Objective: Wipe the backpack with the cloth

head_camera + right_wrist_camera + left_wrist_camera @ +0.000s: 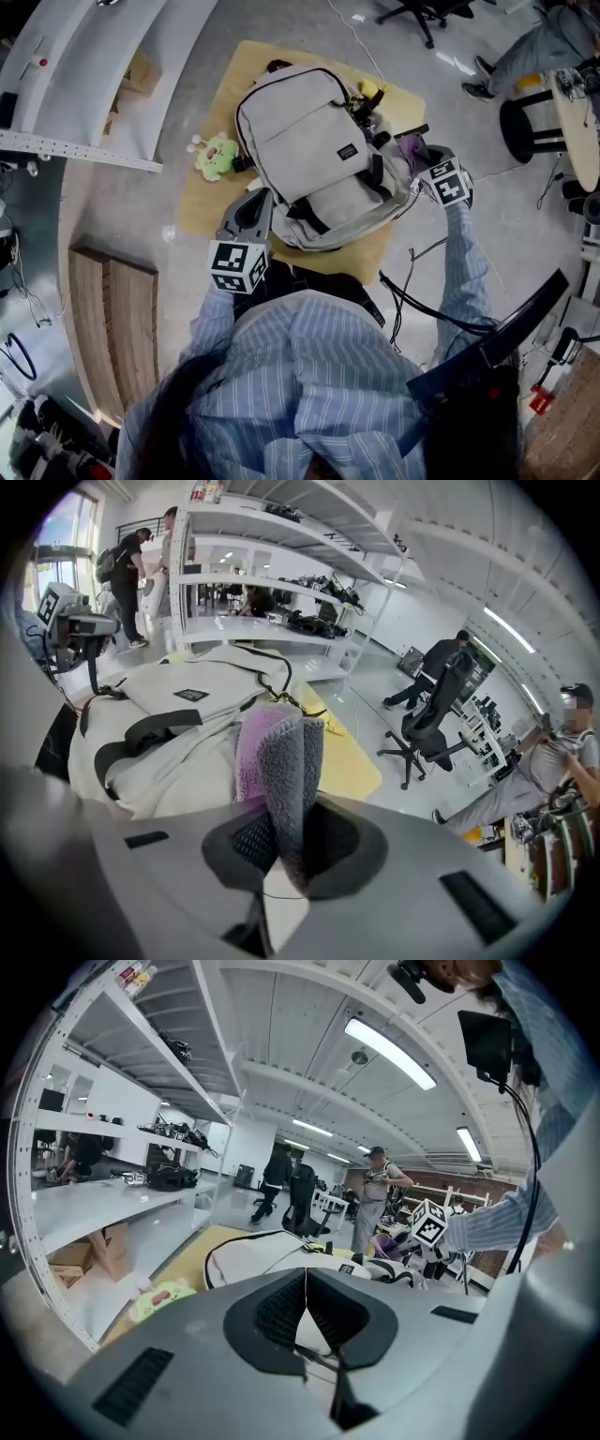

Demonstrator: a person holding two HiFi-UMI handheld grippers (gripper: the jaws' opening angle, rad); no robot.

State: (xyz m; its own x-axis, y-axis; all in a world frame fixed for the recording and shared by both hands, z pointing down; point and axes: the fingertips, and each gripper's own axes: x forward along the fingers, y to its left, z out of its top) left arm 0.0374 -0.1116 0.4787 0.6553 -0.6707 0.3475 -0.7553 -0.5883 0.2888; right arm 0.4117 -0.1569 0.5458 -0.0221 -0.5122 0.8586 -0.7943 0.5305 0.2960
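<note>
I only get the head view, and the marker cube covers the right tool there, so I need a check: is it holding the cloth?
Observer: Yes. The right gripper view shows the right tool shut on a folded cloth, grey with a purple face.
Operator: And the left tool?
Observer: The left gripper view shows the left tool shut, nothing between its jaws, aimed over the backpack.
Operator: Anyone standing beyond the backpack?
Observer: One person stands past it in the left gripper view.
</note>
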